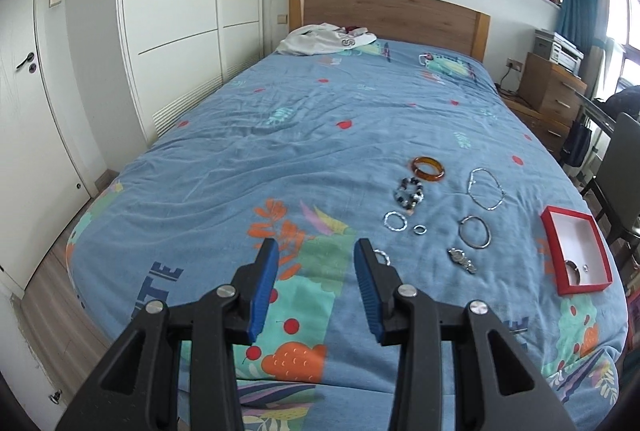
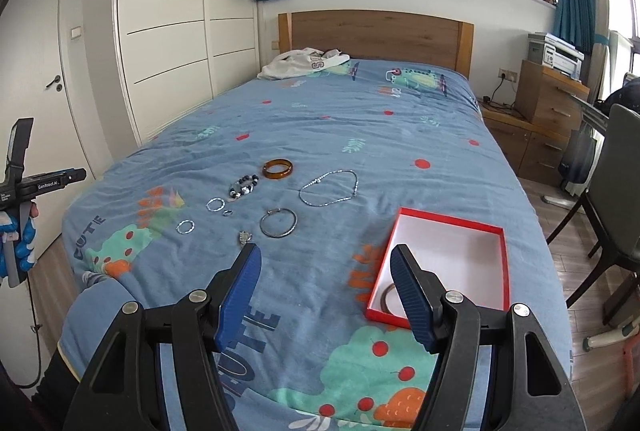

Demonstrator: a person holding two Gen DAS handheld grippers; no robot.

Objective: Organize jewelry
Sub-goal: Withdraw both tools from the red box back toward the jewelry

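Jewelry, assorted, loose on a blue patterned bedspread (image 1: pixel 280 151): amber translucent bangle (image 1: pixel 429 167), black-and-white beaded bracelet (image 1: pixel 409 194), silver chain necklace (image 1: pixel 486 188), thin silver hoop bangle (image 1: pixel 474 232), silver wristwatch (image 1: pixel 462 260), several small silver rings. Red shallow cardboard box with white lining (image 2: pixel 444 263), near the right edge, holds a bangle. Left gripper (image 1: pixel 316 251): jaws spread, empty. Right gripper (image 2: pixel 326 259): jaws spread, empty.

Watch (image 2: pixel 245 237) half hidden — right gripper's finger covers it
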